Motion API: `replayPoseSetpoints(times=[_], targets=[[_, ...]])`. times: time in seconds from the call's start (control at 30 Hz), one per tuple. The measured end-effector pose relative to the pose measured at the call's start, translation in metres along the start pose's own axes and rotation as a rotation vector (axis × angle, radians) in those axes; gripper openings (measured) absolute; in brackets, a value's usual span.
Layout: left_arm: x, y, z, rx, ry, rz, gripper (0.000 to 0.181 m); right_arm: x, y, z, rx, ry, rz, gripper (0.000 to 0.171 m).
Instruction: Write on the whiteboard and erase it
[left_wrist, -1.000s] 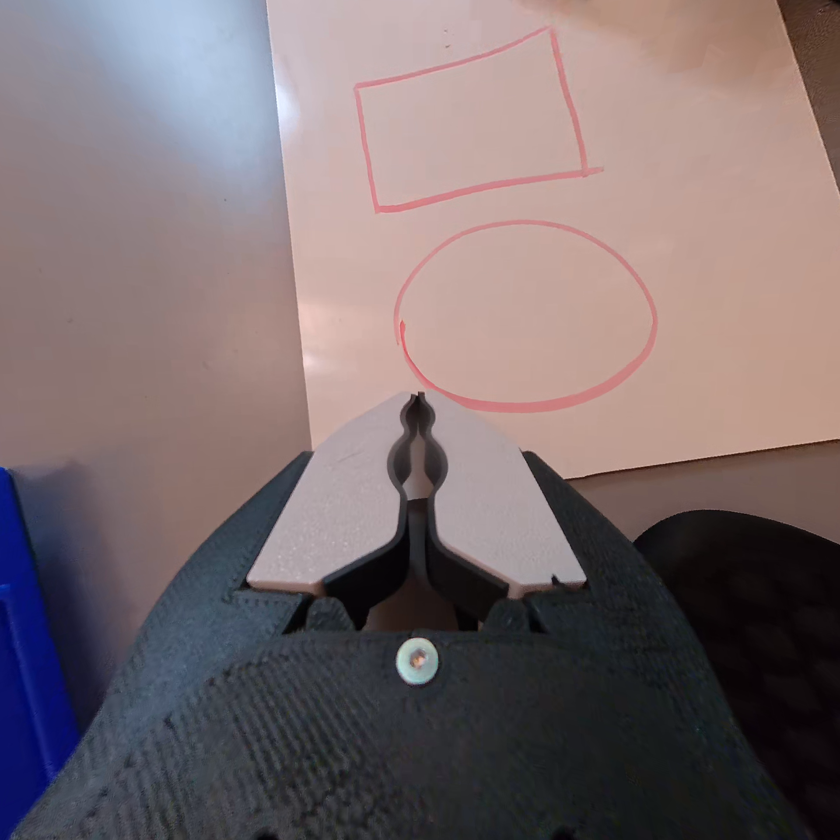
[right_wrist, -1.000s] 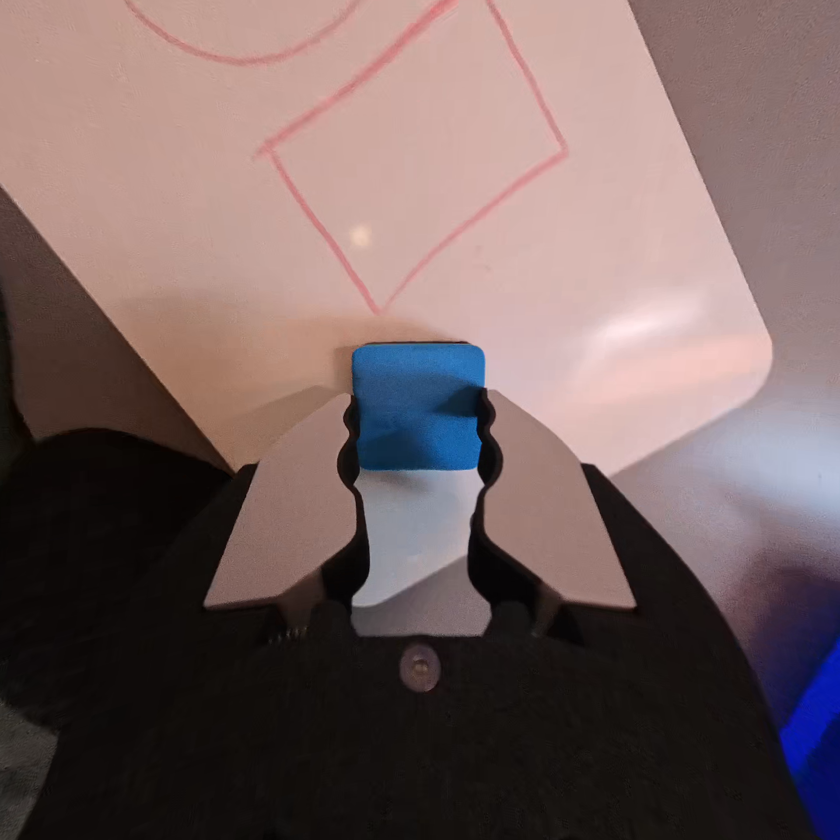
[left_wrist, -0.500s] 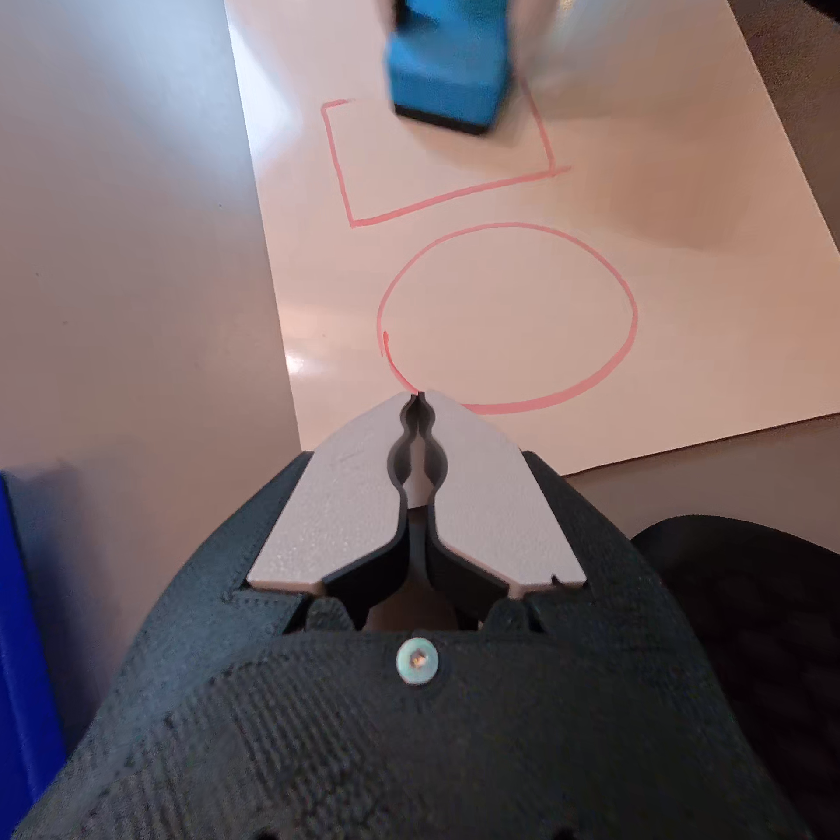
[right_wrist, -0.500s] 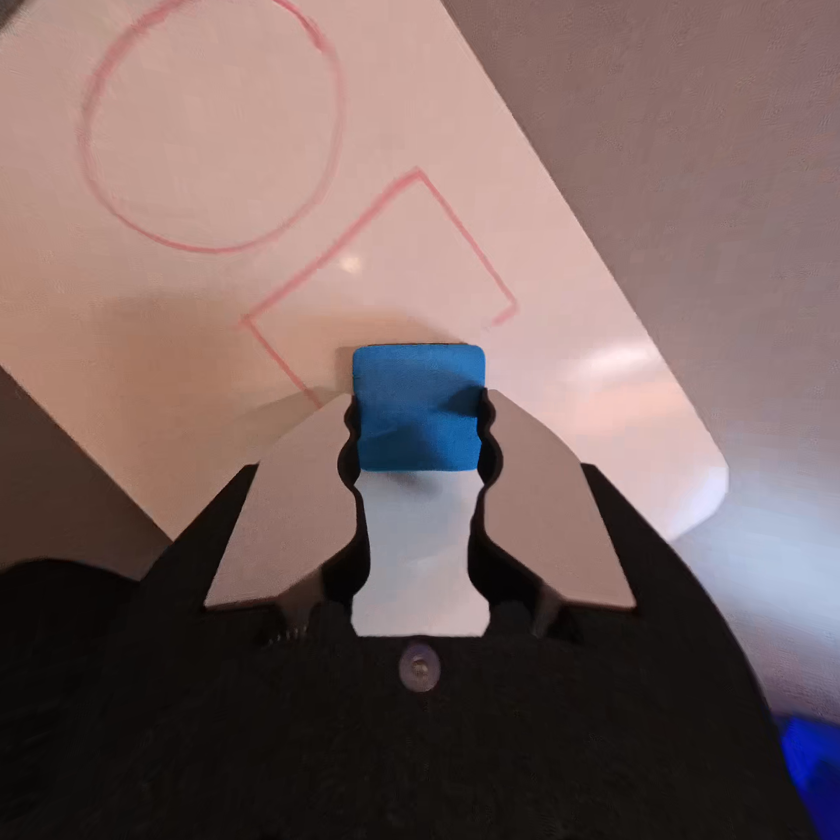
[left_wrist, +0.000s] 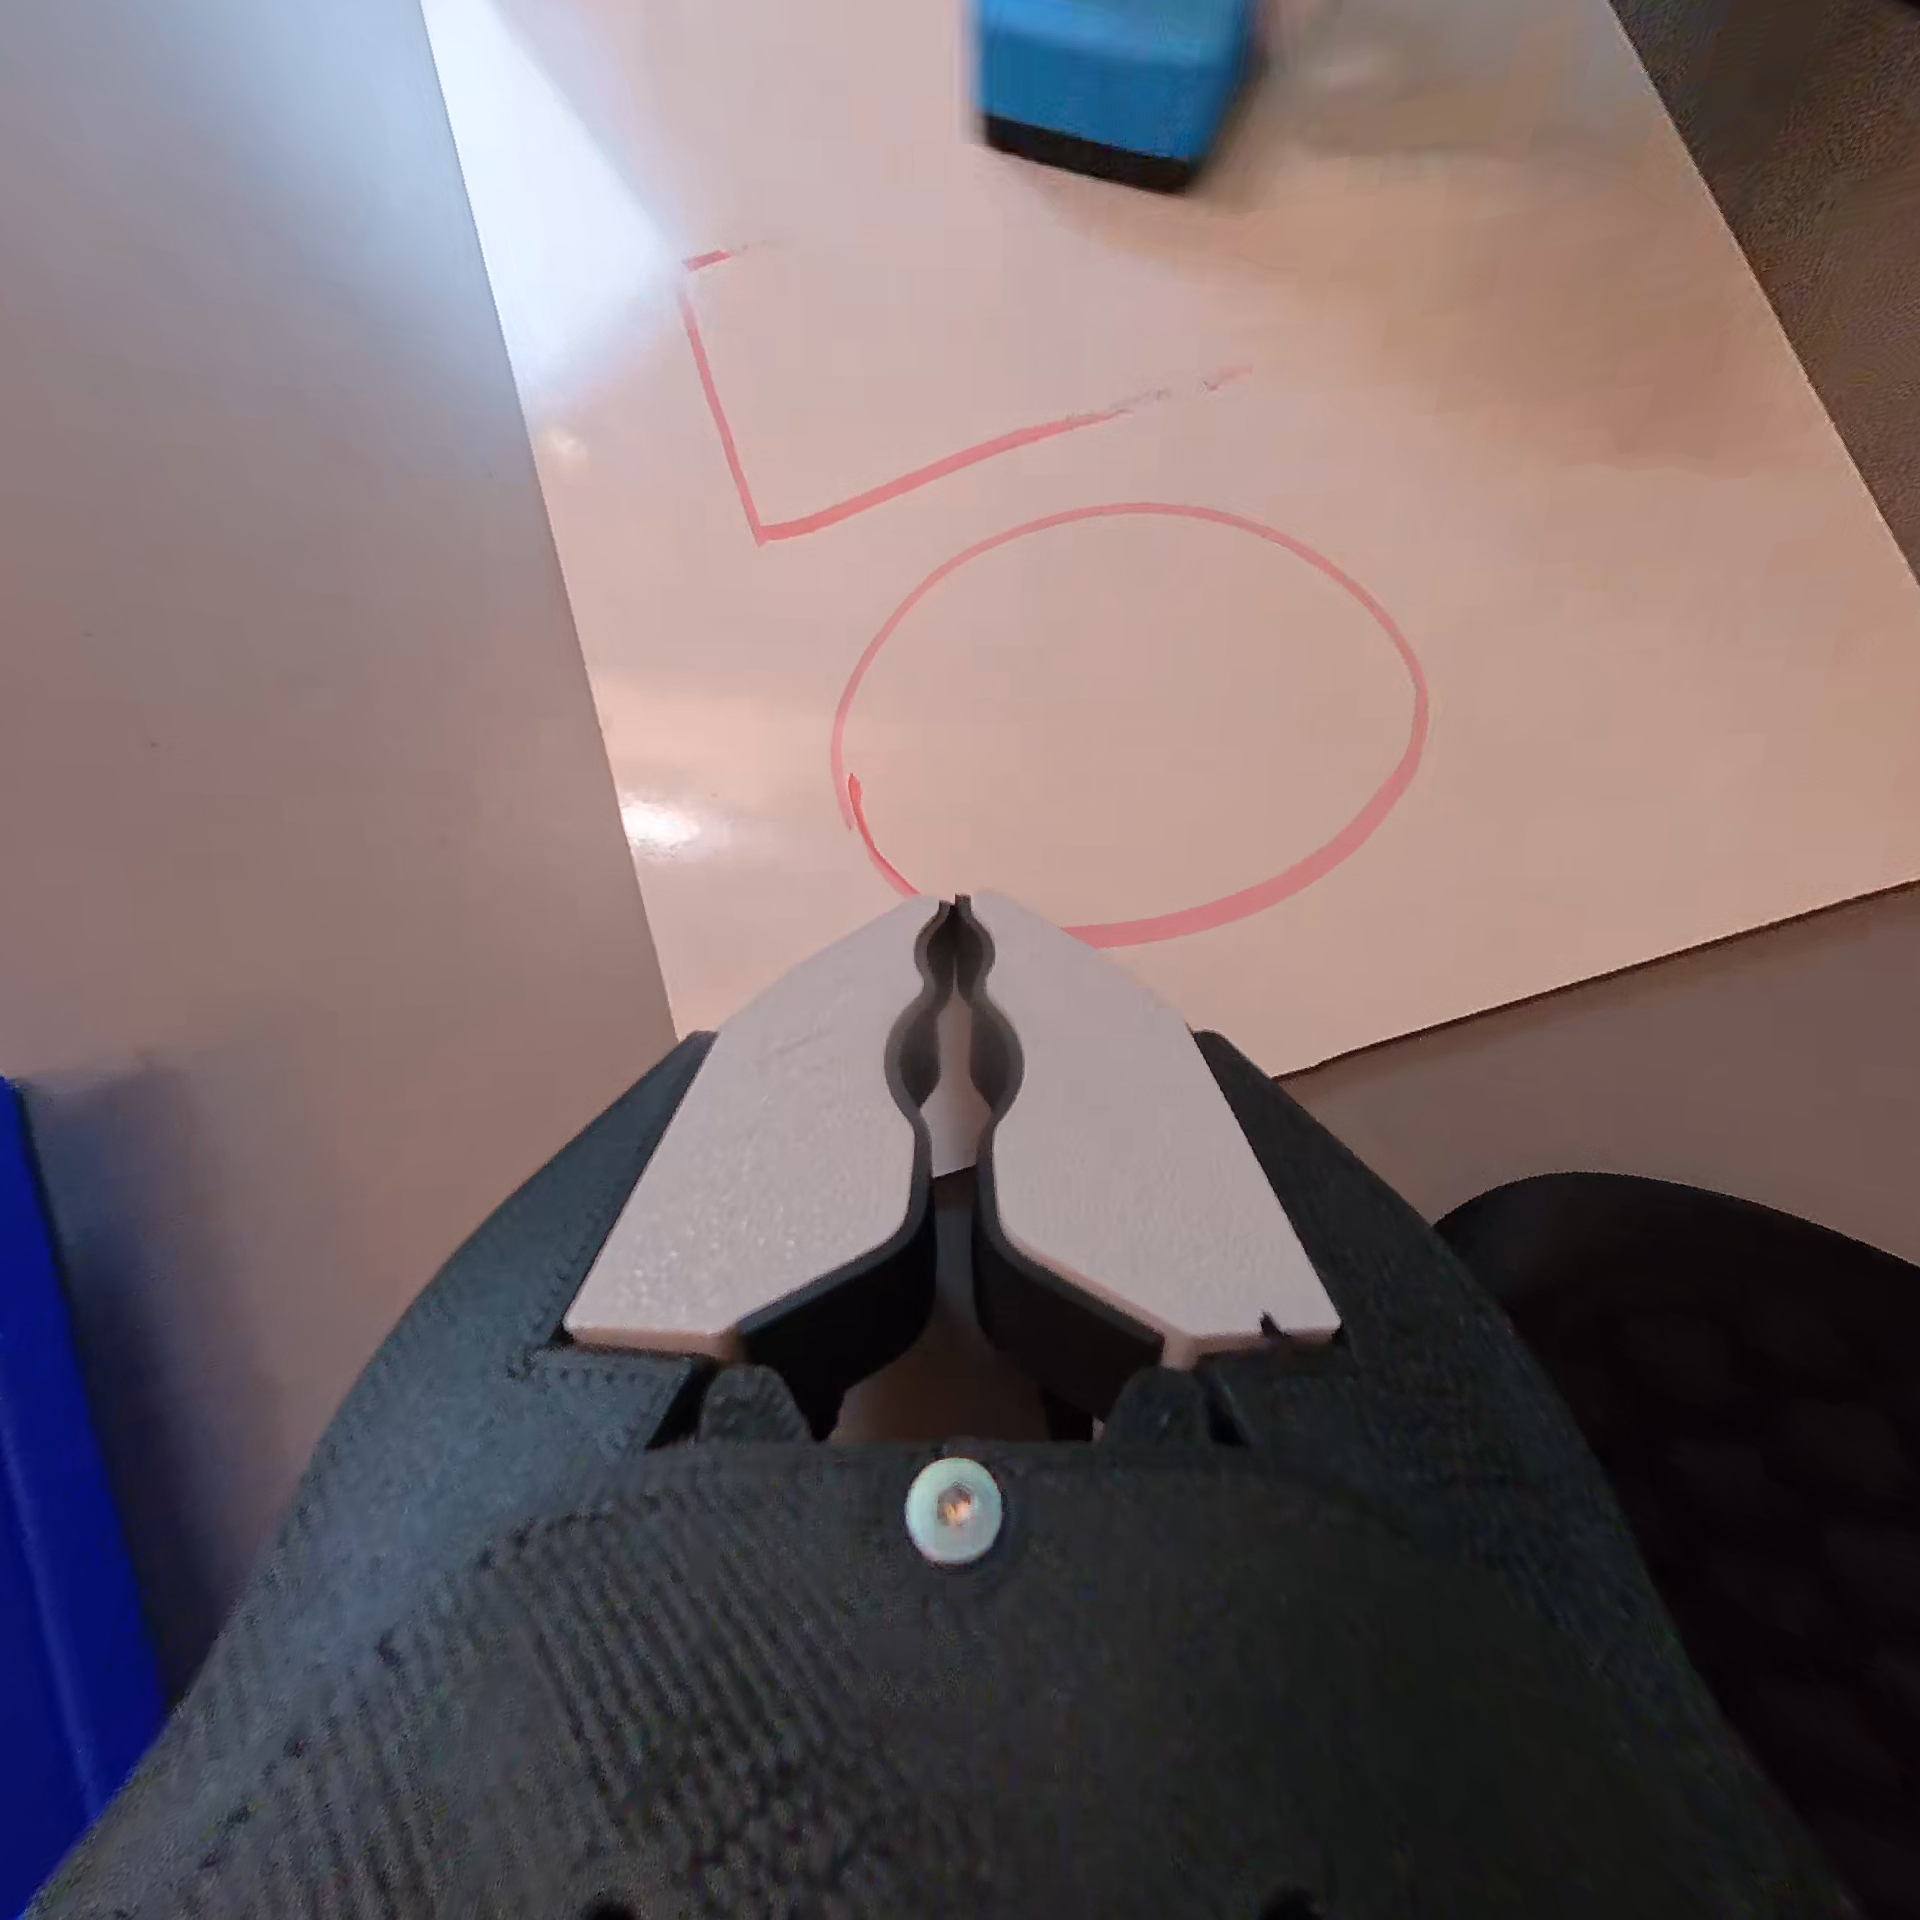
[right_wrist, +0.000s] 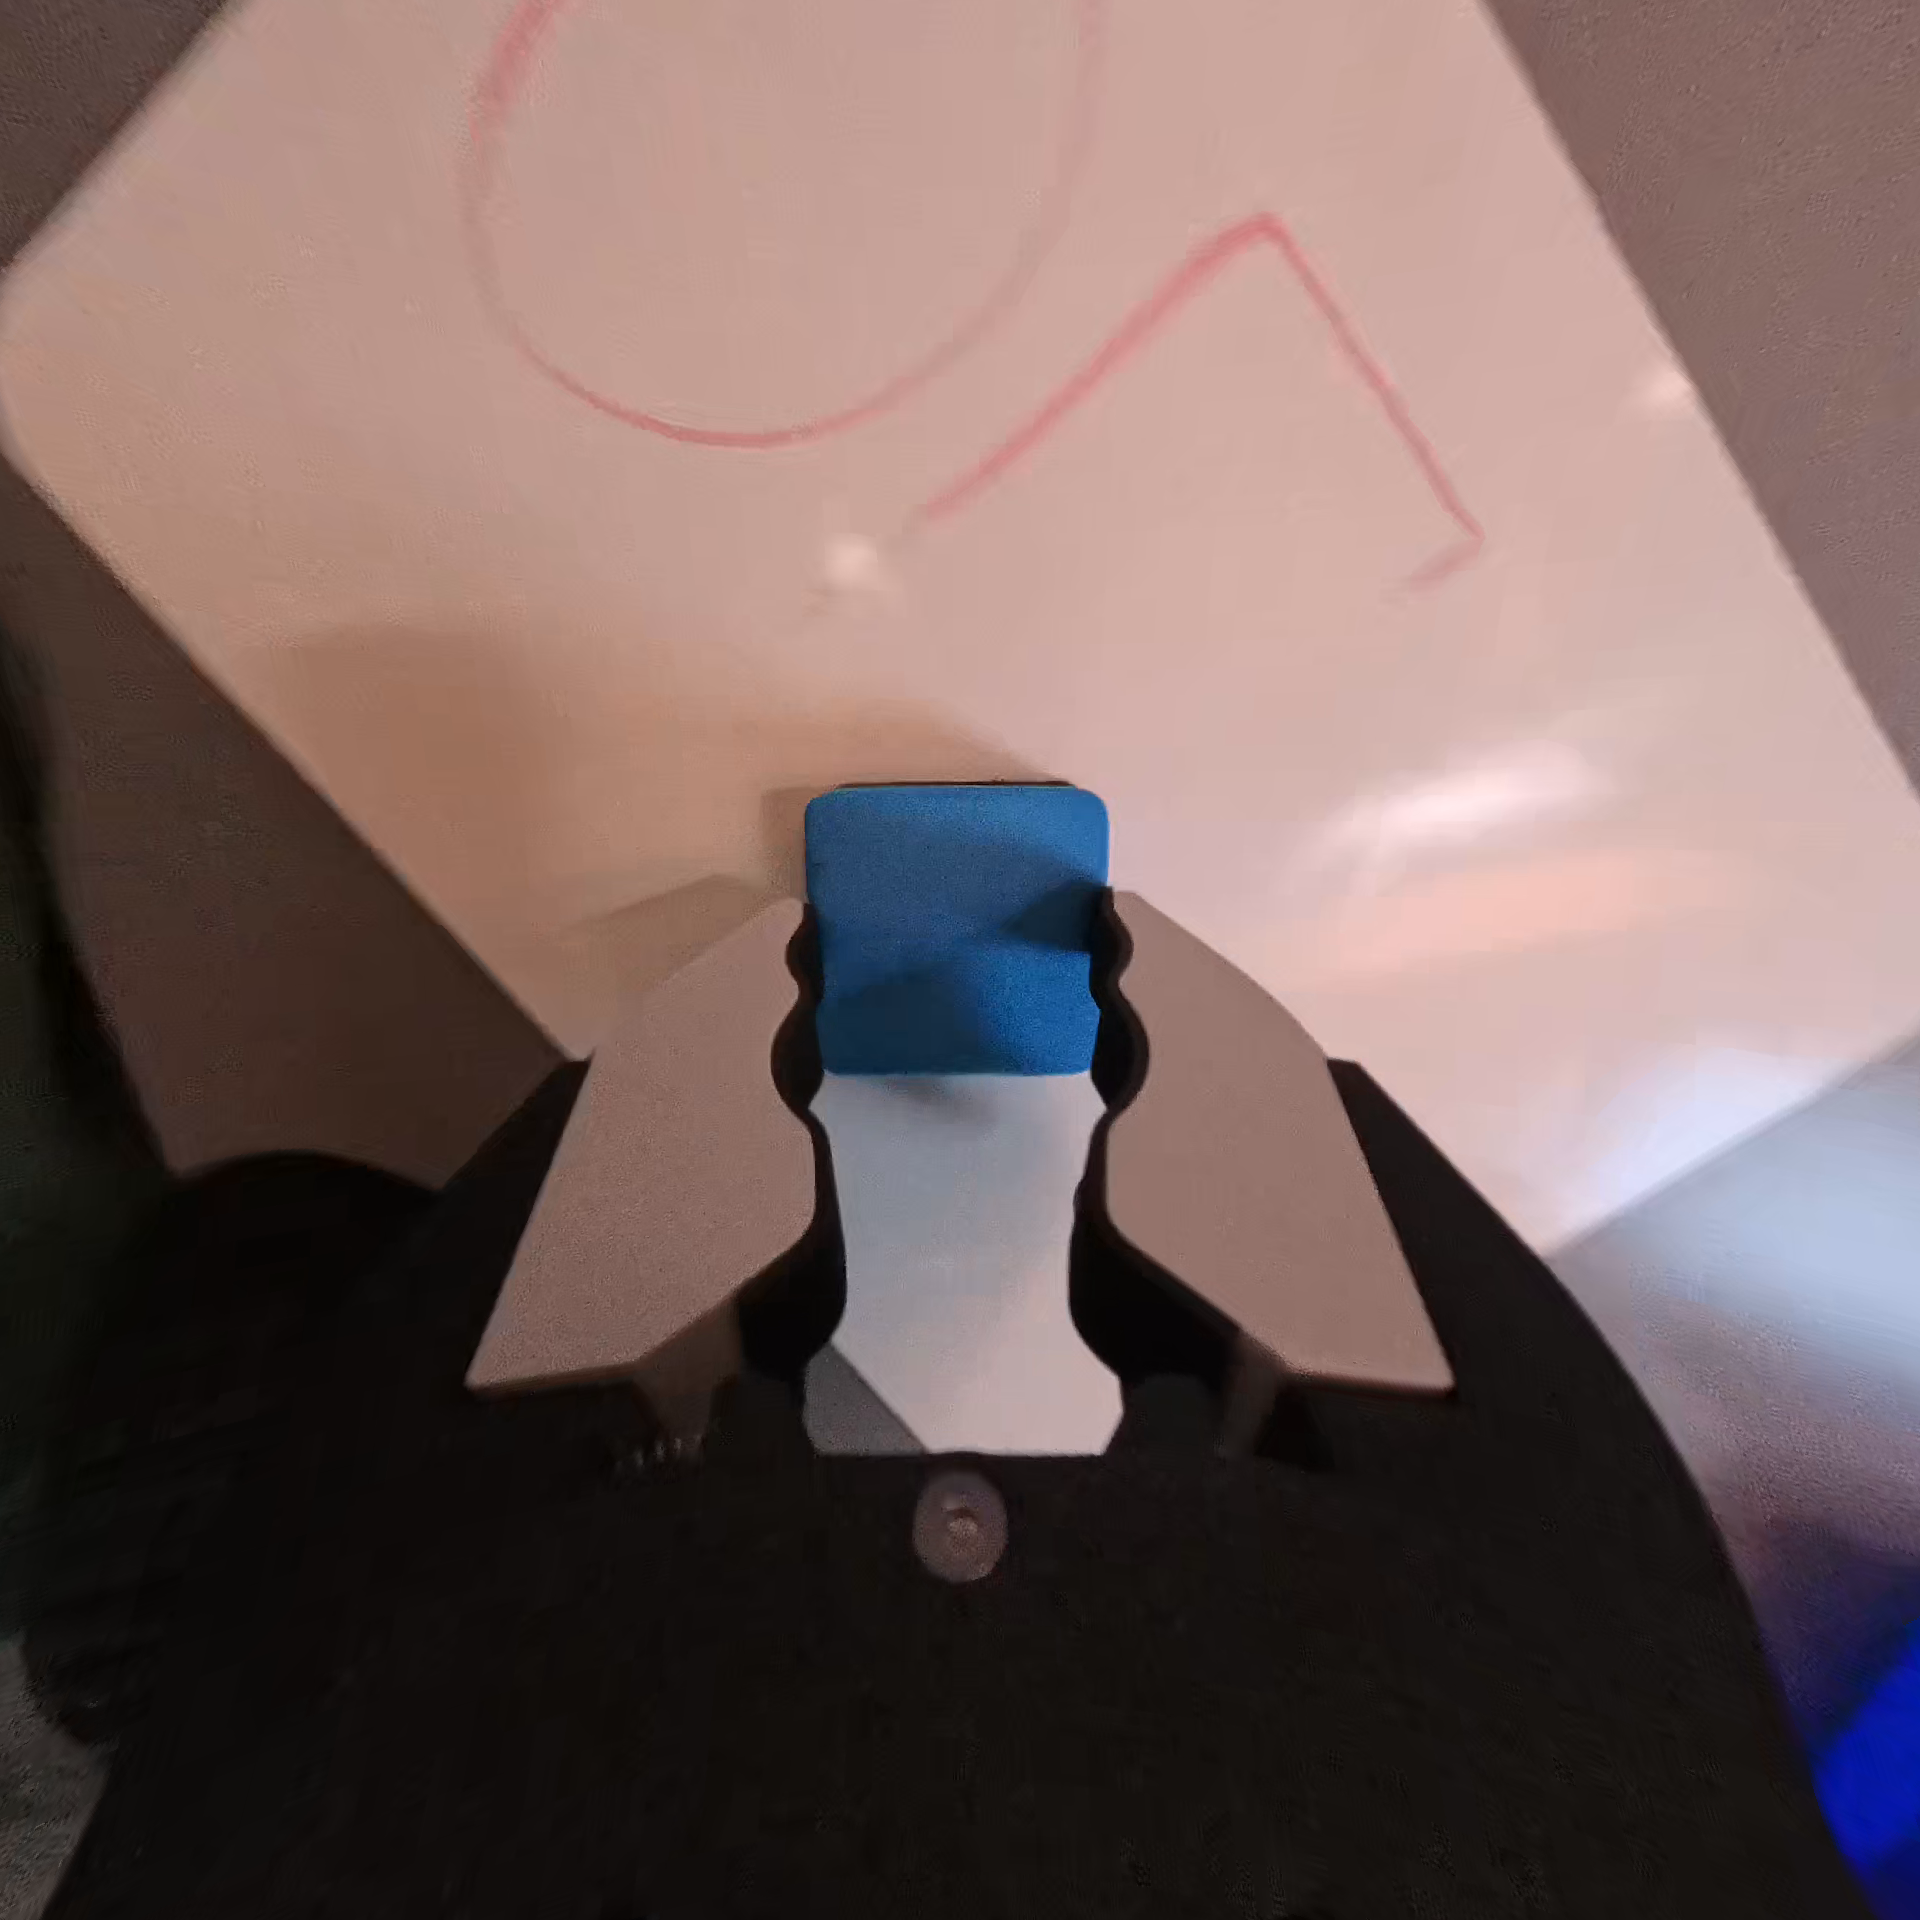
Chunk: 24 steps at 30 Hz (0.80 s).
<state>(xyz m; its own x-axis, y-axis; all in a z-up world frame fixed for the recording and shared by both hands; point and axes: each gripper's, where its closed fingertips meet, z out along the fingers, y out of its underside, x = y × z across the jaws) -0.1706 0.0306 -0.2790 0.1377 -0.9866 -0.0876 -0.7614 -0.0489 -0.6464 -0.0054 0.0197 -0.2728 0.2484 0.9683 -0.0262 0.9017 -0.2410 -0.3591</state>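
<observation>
Eraser (right_wrist: 951, 935), blue foam with a dark underside, sits clamped between the grey fingers of my right gripper (right_wrist: 951, 940), pressed onto the whiteboard (right_wrist: 312, 499) near one corner. The whiteboard lies flat on a grey table (left_wrist: 260, 623). On it I see a complete red circle (left_wrist: 1132, 727) and, beyond it, a partial red rectangle (left_wrist: 769, 457) with only two sides left. My left gripper (left_wrist: 958, 902) hangs over the board's near edge, its fingers pressed together at the tips and holding nothing. A blue bin (left_wrist: 52, 1455) stands at my far left.
</observation>
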Motion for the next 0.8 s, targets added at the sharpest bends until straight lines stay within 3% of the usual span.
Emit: replayPoseSetpoints(times=[0.07, 0.17, 0.27, 0.37, 0.43, 0.5, 0.6, 0.67, 0.73, 0.8], targets=[[0.001, 0.0, 0.0, -0.001, 0.0, 0.005, 0.0, 0.037, -0.013, 0.005, 0.018, 0.046, 0.052, 0.05], [0.001, 0.0, 0.0, 0.005, 0.004, 0.002, 0.0, -0.009, -0.063, 0.026, 0.101, -0.035, -0.118, 0.05], [0.002, -0.001, 0.0, 0.006, 0.006, 0.004, 0.0, -0.036, -0.036, 0.017, 0.031, -0.105, -0.189, 0.05], [0.003, -0.001, 0.0, 0.007, 0.013, 0.009, 0.0, 0.043, -0.031, 0.014, -0.021, 0.021, -0.044, 0.05], [0.004, -0.001, 0.0, 0.008, 0.012, 0.011, 0.0, 0.061, -0.069, 0.028, 0.075, 0.01, 0.023, 0.05], [0.004, -0.001, 0.0, 0.011, 0.019, 0.007, 0.0, 0.027, -0.094, 0.038, 0.111, -0.03, -0.107, 0.05], [0.004, -0.001, 0.0, 0.012, 0.021, 0.006, 0.0, -0.015, -0.066, 0.027, 0.025, -0.099, -0.213, 0.05], [0.004, -0.001, 0.0, 0.011, 0.022, 0.009, 0.0, 0.029, -0.049, 0.018, -0.02, -0.032, -0.062, 0.05], [0.005, -0.001, 0.0, 0.012, 0.023, 0.009, 0.0, 0.075, -0.058, 0.021, -0.004, 0.028, 0.05, 0.05], [0.005, 0.0, 0.0, 0.014, 0.025, 0.005, 0.0, 0.057, -0.088, 0.032, 0.028, 0.016, -0.03, 0.05]])
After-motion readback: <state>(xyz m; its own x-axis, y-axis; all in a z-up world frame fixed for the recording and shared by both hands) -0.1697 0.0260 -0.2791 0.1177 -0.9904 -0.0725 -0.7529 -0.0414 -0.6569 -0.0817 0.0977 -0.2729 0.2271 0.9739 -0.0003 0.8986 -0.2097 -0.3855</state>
